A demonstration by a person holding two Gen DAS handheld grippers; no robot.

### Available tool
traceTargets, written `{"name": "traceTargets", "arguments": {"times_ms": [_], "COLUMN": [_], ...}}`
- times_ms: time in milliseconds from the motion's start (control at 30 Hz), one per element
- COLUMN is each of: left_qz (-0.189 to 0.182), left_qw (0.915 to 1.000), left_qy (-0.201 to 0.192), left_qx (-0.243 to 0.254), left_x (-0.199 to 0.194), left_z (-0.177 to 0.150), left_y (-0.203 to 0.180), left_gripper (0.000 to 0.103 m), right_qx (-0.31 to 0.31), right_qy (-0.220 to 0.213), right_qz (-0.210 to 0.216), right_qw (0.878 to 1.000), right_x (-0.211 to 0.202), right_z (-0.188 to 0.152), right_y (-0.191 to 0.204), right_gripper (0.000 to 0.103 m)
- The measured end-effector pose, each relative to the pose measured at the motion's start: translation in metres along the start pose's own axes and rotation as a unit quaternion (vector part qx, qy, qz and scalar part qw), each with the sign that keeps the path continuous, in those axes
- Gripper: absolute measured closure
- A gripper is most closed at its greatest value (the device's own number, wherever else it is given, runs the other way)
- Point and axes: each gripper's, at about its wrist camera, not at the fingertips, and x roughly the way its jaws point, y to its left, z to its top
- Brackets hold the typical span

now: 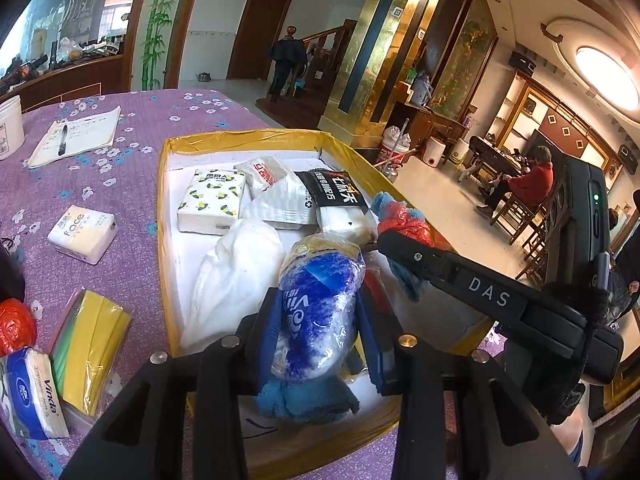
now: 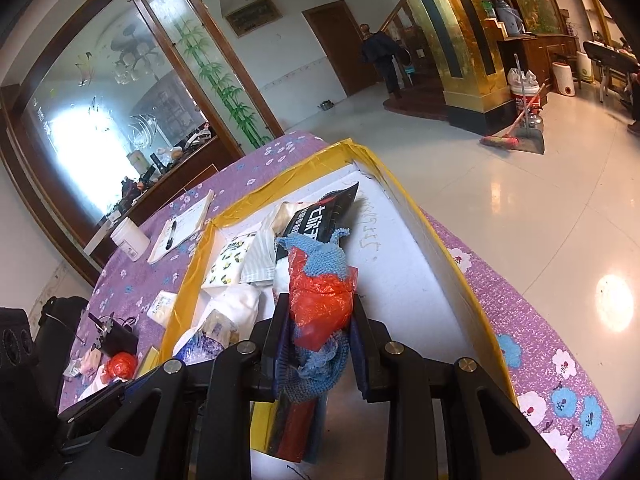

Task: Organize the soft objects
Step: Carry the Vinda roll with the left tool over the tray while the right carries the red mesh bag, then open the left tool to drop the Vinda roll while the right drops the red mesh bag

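My left gripper is shut on a blue and white tissue pack in clear wrap, held over the near part of a white box with a yellow taped rim. A blue fluffy cloth lies under the pack. My right gripper is shut on a red plastic bag bunched with a blue knitted cloth, above the same box's rim. In the left wrist view the right gripper reaches in from the right. In the box lie a lemon-print tissue pack, a black packet and a white cloth.
On the purple flowered tablecloth left of the box lie a "face" tissue pack, a yellow and green cloth pack, a Vinda tissue pack, a red bag, a notebook with a pen and a white jar. The table's edge runs just right of the box.
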Motion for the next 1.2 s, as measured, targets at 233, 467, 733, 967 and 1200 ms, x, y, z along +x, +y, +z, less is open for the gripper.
{"name": "traceTargets", "arguments": {"times_ms": [233, 467, 733, 967, 1200], "left_qz": [0.002, 0.001, -0.001, -0.001, 0.010], "left_qw": [1.0000, 1.0000, 0.9999, 0.9995, 0.9986], "left_qy": [-0.002, -0.003, -0.011, -0.028, -0.050], "left_qx": [0.001, 0.002, 0.000, -0.013, -0.010], "left_x": [0.000, 0.000, -0.002, -0.007, -0.011], "left_z": [0.000, 0.000, 0.004, 0.007, 0.011], "left_y": [0.000, -0.001, 0.001, 0.007, 0.012], "left_gripper": [0.067, 0.067, 0.052, 0.040, 0.035], "right_qx": [0.000, 0.001, 0.004, 0.005, 0.009], "right_qy": [-0.001, -0.004, -0.014, -0.045, -0.068], "right_qz": [-0.001, -0.004, -0.006, -0.003, 0.005], "right_qw": [1.000, 1.000, 1.000, 0.999, 0.998], "right_x": [0.001, 0.001, -0.003, -0.018, -0.026], "right_z": [0.001, 0.001, 0.000, -0.002, -0.003], "right_y": [0.002, 0.002, 0.001, 0.000, -0.001], "right_gripper": [0.074, 0.073, 0.073, 0.055, 0.054]}}
